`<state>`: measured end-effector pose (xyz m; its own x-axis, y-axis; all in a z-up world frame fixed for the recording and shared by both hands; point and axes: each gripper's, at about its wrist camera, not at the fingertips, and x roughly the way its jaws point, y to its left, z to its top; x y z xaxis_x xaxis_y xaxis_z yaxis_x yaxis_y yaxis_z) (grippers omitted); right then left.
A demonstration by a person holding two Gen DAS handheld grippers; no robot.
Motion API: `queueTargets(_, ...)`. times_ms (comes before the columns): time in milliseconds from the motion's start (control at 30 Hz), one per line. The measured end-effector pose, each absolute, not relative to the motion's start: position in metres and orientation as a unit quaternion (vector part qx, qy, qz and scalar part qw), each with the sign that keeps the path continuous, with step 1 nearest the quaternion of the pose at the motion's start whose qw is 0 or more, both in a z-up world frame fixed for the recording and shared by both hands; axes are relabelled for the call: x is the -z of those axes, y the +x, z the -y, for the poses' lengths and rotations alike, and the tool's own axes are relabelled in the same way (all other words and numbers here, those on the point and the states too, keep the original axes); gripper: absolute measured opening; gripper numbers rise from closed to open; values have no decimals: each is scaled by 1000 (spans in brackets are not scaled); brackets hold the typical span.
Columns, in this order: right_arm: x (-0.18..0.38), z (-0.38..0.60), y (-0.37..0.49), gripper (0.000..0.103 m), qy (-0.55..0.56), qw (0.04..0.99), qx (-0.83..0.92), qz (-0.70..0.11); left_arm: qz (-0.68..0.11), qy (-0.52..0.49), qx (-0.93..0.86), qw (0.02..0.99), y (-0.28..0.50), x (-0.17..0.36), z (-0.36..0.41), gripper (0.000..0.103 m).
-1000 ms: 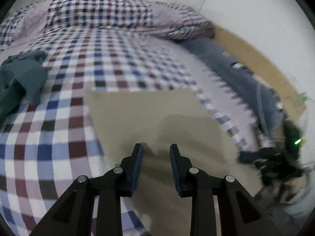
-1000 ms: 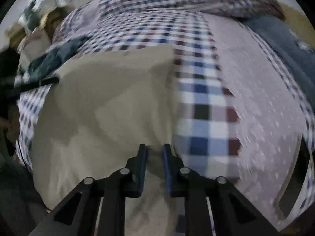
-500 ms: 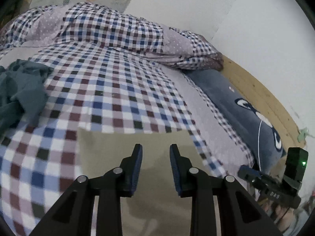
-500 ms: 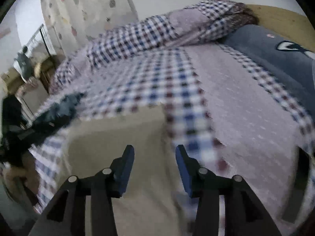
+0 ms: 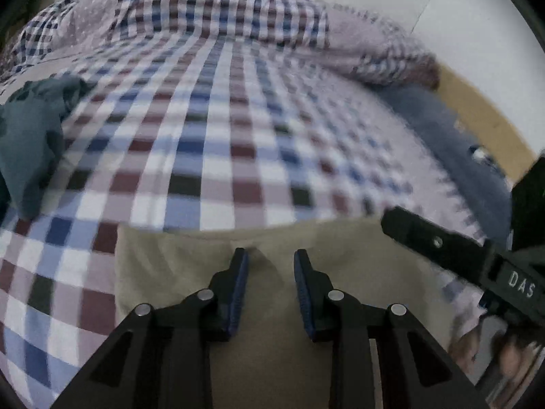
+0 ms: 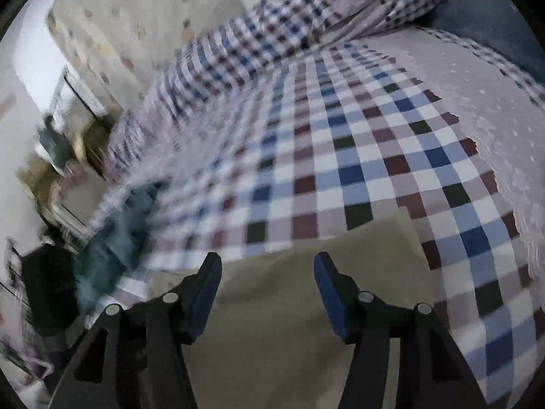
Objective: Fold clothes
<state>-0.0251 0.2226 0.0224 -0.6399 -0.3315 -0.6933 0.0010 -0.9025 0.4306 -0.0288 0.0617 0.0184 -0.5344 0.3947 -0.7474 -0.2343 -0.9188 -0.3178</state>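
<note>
A folded beige garment (image 5: 340,266) lies flat on the checked bedspread (image 5: 211,119), its far edge straight. My left gripper (image 5: 270,259) hovers over that edge, open by a narrow gap with nothing between the fingers. The right gripper's black finger (image 5: 436,242) reaches in from the right over the same garment. In the right wrist view the beige garment (image 6: 272,306) fills the lower middle, and my right gripper (image 6: 267,266) stands wide open above it, holding nothing. A crumpled teal garment (image 5: 30,136) lies at the bed's left side, also blurred at the left as the teal garment (image 6: 115,238).
A rolled checked duvet (image 5: 221,10) lies along the far side of the bed. A blue-grey pillow (image 5: 442,143) sits at the right by the wooden bed frame (image 5: 494,126). A person's hand (image 5: 477,341) shows at lower right. Furniture (image 6: 58,143) stands beyond the bed's left edge.
The right gripper went from nearly shut at the garment to wide open and pulled back. Both cameras rose and drew back, so less of the beige garment shows. The left gripper's gap is unchanged.
</note>
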Motion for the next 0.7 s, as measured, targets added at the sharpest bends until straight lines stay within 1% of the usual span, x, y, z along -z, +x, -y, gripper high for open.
queueTargets(100,-1,-219,-36,60,446,68,879,155,66,-438,-879,175,-26,-13,-69,30)
queueTargets(200,3,-213,-39,59,448,60,887,97,55,-435,-882,172,-26,-10,-75,30)
queueTargets(300,6,-214,-37,59,446,52,891,63,41,-432,-885,168,-25,-7,-80,31)
queueTargets(367,6,-220,-35,58,445,43,893,59,35,-432,-885,169,-26,-7,-82,34)
queueTargets(467,2,-230,-28,58,440,9,896,50,29,-434,-883,176,-25,-9,-82,40)
queueTargets(533,-3,-235,-21,60,436,-29,899,37,20,-432,-883,182,-22,-13,-83,46)
queueTargets(567,-7,-238,-16,60,431,-50,900,33,14,-431,-883,186,-19,-16,-84,54)
queueTargets(600,-11,-238,-8,60,424,-49,903,40,8,-429,-883,190,-16,-19,-84,63)
queueTargets(633,-16,-237,1,60,418,-43,906,48,0,-425,-886,188,-11,-22,-84,70)
queueTargets(700,-26,-237,18,61,404,-31,912,64,-6,-408,-893,189,3,-31,-83,73)
